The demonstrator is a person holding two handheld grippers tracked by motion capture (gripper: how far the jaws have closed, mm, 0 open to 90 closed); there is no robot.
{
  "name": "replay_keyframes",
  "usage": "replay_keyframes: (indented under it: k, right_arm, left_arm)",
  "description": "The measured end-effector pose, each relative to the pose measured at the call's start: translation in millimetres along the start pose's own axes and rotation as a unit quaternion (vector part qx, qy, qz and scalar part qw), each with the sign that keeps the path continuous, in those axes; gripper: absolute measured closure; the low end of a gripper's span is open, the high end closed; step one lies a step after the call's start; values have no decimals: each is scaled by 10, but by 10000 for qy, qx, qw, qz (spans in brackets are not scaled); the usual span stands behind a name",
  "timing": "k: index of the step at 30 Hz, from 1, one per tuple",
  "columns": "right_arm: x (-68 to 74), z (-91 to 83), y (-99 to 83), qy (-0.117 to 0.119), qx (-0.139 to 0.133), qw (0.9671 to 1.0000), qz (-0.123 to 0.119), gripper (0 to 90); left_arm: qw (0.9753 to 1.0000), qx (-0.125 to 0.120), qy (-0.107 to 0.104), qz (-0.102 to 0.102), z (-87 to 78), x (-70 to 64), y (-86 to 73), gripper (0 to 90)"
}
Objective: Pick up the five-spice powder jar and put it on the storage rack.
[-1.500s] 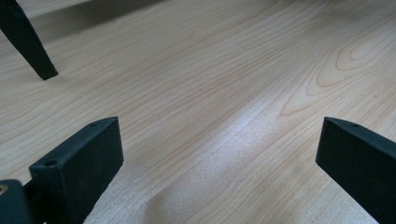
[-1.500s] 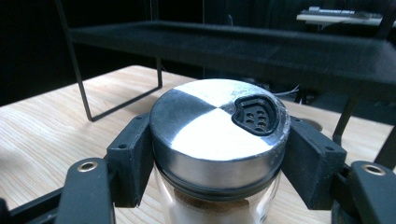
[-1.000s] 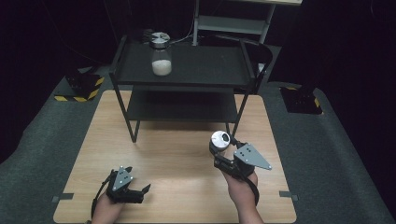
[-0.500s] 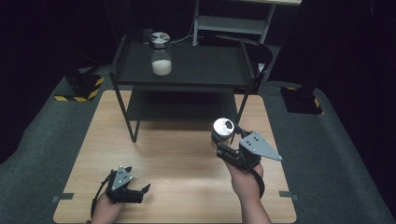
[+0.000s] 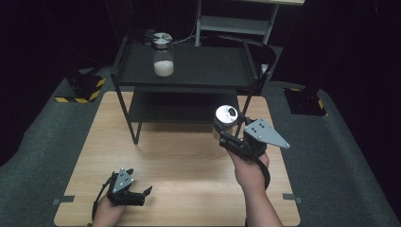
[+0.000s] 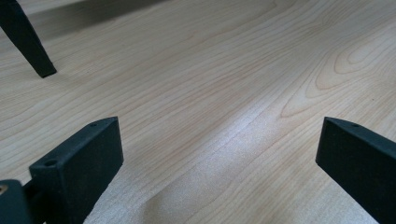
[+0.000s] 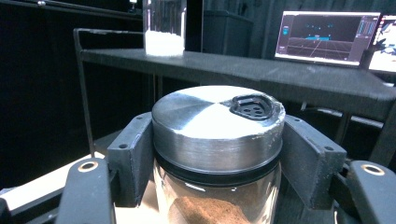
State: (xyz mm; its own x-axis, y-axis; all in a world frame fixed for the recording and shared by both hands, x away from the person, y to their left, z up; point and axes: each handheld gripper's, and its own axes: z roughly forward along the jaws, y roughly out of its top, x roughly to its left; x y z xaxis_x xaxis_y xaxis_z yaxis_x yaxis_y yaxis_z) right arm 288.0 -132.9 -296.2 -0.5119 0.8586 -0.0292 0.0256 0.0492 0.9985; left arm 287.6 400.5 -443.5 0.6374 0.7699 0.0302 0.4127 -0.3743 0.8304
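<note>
Right tongs [image 5: 226, 134] clamped on shaker jar [image 7: 217, 154] just below its metal lid [image 7: 215, 122]; brown powder inside. Jar held upright above desk [image 5: 189, 161], in front of black shelf rack [image 5: 189, 71]. Second jar [image 5: 163, 57], white contents, on rack top. Left tongs [image 5: 144, 194] spread wide, holding nothing, low over desk near front edge

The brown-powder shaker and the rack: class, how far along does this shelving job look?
Done: a shaker of white powder already stands on the rack's top shelf. In hand: the right claw is shut on the brown-powder shaker, held above the table near the rack's right front leg. The left claw is open, low over the wood. Left: probably setting this shaker on the rack.
</note>
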Motion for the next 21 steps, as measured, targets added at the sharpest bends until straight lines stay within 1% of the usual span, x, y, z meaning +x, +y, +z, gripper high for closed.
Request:
replay_keyframes:
  k: [1,2,6,8,10,21]
  right_arm:
    - [-10,23,55,-21,-15,10000,-23,326]
    - [-10,23,55,-21,-15,10000,-23,326]
    - [-24,59,172,-60,-47,10000,-57,327]
    - [-26,64,189,-63,-54,9999,-63,327]
    - [-36,86,262,-88,-71,9999,-75,327]
    - [-49,152,456,-143,-138,9997,-136,328]
  left_arm:
    - [10000,1,-2,2,0,1,0,9]
    - [10000,0,-2,6,1,0,0,9]
    - [10000,4,-17,10,1,4,1,9]
    - [10000,4,-17,7,1,5,1,9]
    - [10000,8,-21,12,0,8,3,9]
    - [10000,16,-29,38,1,2,5,9]
